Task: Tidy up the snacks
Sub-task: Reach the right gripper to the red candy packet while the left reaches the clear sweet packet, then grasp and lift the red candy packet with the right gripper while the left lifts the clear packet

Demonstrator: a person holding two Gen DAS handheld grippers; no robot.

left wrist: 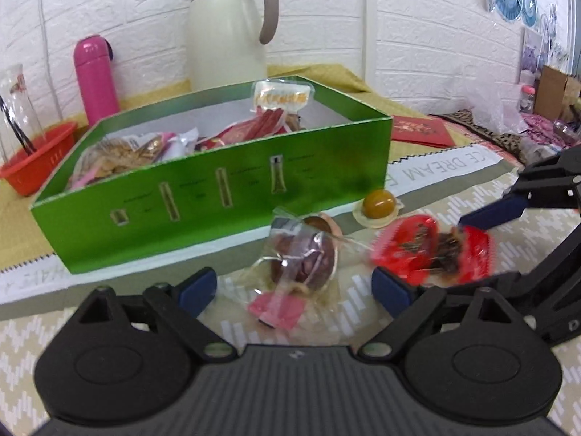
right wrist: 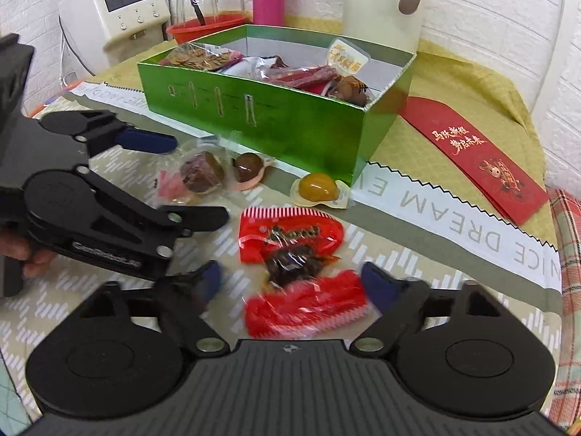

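A: Two grippers, both with jaws spread. Left gripper (left wrist: 294, 289)?
B: Clear-wrapped brown snack (left wrist: 305, 258) lies on the mat between its fingers.
A: Right gripper (right wrist: 290, 285)?
B: Red snack packet (right wrist: 294, 265) lies between its fingers, in front of the green box (right wrist: 272, 123).
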